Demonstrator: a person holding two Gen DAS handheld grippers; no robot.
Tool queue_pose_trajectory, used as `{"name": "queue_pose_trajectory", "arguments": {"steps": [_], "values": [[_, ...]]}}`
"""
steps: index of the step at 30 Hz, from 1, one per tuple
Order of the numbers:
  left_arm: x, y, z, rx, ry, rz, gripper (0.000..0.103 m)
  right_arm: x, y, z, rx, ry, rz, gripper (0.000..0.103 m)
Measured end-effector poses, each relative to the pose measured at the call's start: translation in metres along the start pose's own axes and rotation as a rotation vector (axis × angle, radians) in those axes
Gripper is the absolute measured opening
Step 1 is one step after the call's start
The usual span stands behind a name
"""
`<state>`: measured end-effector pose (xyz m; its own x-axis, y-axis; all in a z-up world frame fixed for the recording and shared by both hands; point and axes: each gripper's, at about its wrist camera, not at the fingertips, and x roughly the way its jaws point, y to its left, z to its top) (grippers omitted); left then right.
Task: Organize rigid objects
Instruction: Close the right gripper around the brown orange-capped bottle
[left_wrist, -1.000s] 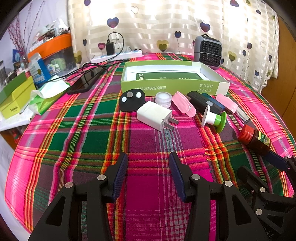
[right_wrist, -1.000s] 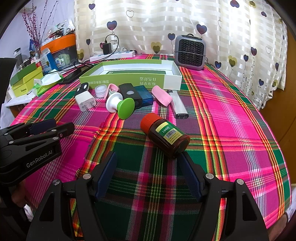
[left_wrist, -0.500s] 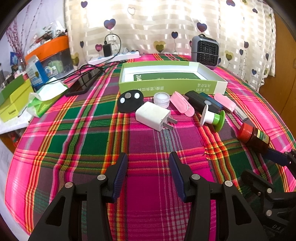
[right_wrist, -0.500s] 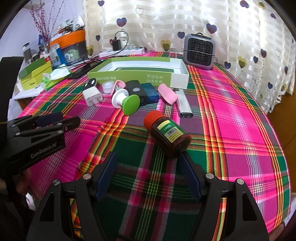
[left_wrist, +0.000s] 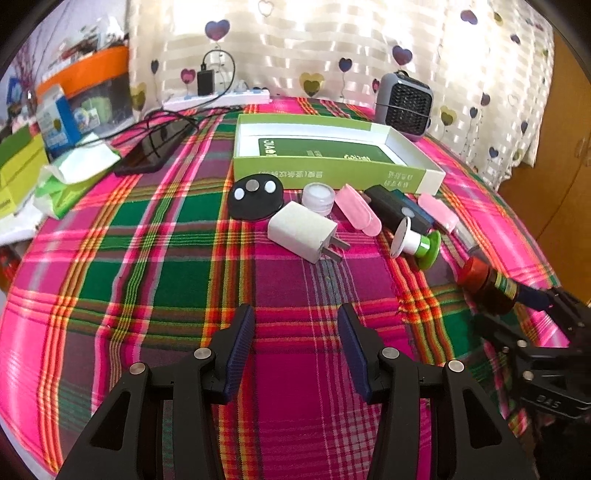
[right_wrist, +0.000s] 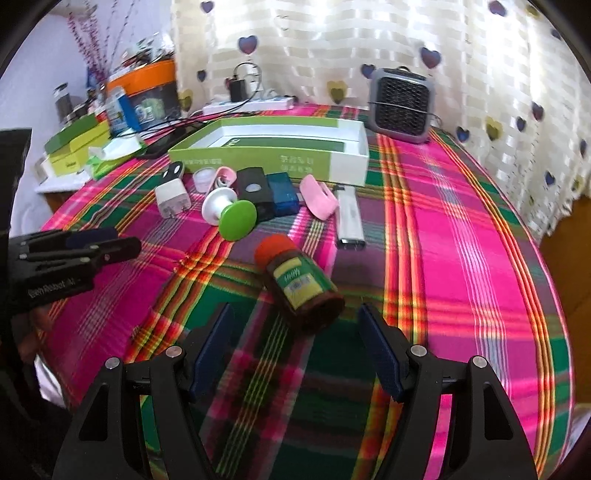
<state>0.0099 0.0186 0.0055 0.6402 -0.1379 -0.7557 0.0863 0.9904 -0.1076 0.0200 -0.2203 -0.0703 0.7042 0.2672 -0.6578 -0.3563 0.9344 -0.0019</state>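
One brown bottle (right_wrist: 301, 282) with a red cap and a yellow-green label lies on its side on the plaid counter (right_wrist: 461, 229), directly ahead of the right tongs (right_wrist: 295, 347) and just beyond their tips. Its long axis runs slantwise: cap pointing away and to the left, base toward the tongs and slightly right, so it sits skewed to the line along the fingers, and its base falls between them. The right tongs are spread wide, wider than the bottle, and hold nothing; neither pad appears to touch the bottle yet. That arm is clearly the nearer one. In the left wrist view the same bottle sits far off to the right edge, next to the right tongs' dark tips.

The left tongs (left_wrist: 295, 349) hover over bare cloth, released and empty, well short of the row of small things: a white plug adapter (left_wrist: 301, 236), a black disc (left_wrist: 255, 197), a clear little jar (left_wrist: 318, 197), a pink case (left_wrist: 356, 208), a green-and-white knob (left_wrist: 415, 243). Behind that row stands the open green box (left_wrist: 332, 171), the likely home for the bottle, farther on and to the left from the right tongs.

My guess: the grasp needs either a twist of the wrist to square the pads across the bottle's body, or a short push forward, since a round bottle on its side could roll
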Motion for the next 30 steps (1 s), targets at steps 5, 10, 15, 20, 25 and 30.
{"name": "queue_pose_trajectory", "arguments": {"steps": [5,10,15,20,25,30], "values": [[0.001,-0.001,0.005,-0.018,0.009,-0.014,0.045,0.005,-0.007,0.005,-0.009,0.001,0.043,0.070],[0.002,-0.006,0.015,-0.026,0.011,-0.050,0.045,0.008,-0.009,0.007,-0.019,0.011,0.061,0.060],[0.008,-0.008,0.027,-0.051,0.005,-0.055,0.045,0.009,-0.011,0.010,-0.006,0.007,0.067,0.041],[0.019,-0.006,0.034,-0.075,0.024,-0.018,0.045,0.012,-0.011,0.013,0.002,0.007,0.087,0.033],[0.026,-0.001,0.034,-0.063,0.044,0.032,0.045,0.013,-0.011,0.016,0.010,0.009,0.093,0.033],[0.021,0.011,0.032,-0.075,0.034,0.055,0.045,0.015,-0.009,0.018,0.004,0.011,0.092,0.033]]}}
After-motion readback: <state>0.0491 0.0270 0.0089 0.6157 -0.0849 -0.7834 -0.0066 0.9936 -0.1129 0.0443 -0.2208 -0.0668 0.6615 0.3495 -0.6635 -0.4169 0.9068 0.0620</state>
